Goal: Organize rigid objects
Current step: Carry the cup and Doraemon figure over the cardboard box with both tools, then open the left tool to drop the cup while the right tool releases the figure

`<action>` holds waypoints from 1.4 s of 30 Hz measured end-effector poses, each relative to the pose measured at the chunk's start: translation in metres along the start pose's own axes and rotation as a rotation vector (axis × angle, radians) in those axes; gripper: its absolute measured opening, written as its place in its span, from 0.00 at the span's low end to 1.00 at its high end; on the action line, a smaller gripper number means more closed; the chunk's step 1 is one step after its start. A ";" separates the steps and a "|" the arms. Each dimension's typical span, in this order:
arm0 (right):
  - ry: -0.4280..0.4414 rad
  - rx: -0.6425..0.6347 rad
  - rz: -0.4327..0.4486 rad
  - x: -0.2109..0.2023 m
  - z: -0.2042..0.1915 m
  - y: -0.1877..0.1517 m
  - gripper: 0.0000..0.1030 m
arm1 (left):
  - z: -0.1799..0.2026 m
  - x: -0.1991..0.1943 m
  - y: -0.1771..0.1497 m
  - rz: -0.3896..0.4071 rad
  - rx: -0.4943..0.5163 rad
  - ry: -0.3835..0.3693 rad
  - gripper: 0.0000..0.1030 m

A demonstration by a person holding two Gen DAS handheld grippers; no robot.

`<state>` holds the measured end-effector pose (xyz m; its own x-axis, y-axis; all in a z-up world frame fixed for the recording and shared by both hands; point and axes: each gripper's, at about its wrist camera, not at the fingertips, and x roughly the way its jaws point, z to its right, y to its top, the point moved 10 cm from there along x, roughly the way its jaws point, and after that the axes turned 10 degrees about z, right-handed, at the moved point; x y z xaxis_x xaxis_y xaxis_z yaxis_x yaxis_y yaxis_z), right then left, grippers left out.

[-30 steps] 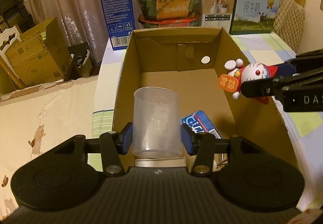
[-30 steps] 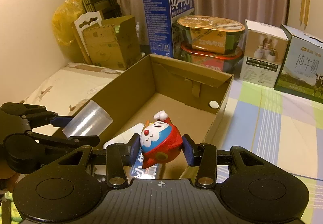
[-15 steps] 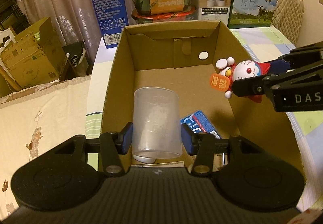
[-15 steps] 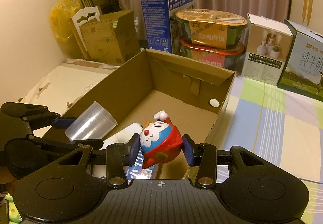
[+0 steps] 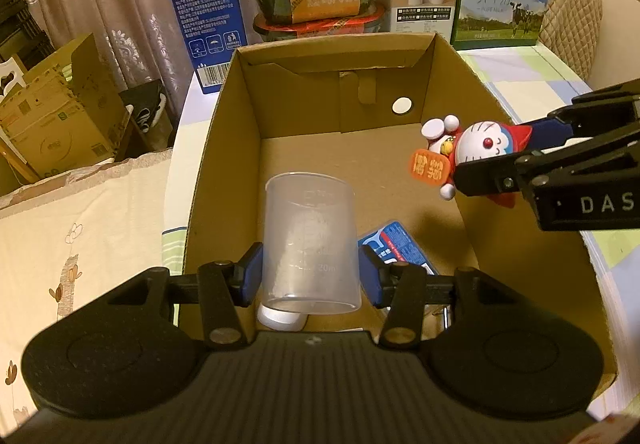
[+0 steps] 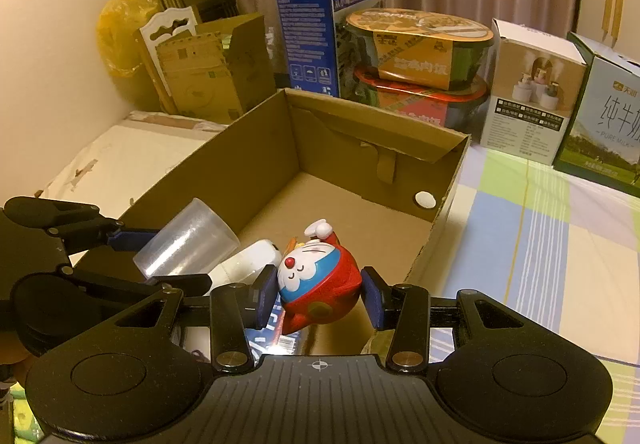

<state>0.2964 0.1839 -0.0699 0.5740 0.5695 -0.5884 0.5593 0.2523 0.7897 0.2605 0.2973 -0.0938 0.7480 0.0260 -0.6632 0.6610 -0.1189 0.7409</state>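
Inside the cardboard box (image 5: 224,148), the translucent measuring cup (image 5: 310,244) hides most of a white object (image 5: 280,318); a blue packet (image 5: 400,244) lies partly behind the left gripper (image 5: 310,276), its print too small to read.

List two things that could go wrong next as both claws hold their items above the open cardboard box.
1. The left claw grips the clear measuring cup low, near its base, directly over a white object; released here, the cup may land on it and tip.
2. The cat figurine in the right claw hangs near the cardboard box side wall; lowered carelessly, it could clip the rim or drop on the blue packet.
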 end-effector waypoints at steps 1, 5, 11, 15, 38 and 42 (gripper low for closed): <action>0.000 0.001 0.000 0.000 0.000 0.000 0.40 | 0.000 0.001 0.000 -0.001 -0.002 -0.001 0.44; 0.000 0.004 0.000 0.001 0.002 0.000 0.40 | 0.001 0.005 0.001 -0.004 -0.003 -0.004 0.44; -0.001 0.006 0.002 0.000 0.002 0.001 0.40 | -0.002 0.001 0.005 0.019 -0.019 0.016 0.59; -0.002 0.007 0.003 0.000 0.002 0.001 0.40 | -0.007 -0.004 0.007 0.030 -0.032 0.031 0.59; -0.008 0.002 -0.017 0.005 0.001 0.001 0.41 | -0.007 -0.011 0.007 0.037 -0.029 0.028 0.59; -0.010 0.006 -0.015 0.005 0.001 0.001 0.41 | -0.007 -0.010 0.007 0.036 -0.029 0.026 0.59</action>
<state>0.3006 0.1858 -0.0726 0.5713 0.5575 -0.6023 0.5714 0.2566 0.7795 0.2581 0.3026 -0.0807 0.7726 0.0478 -0.6331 0.6346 -0.0911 0.7675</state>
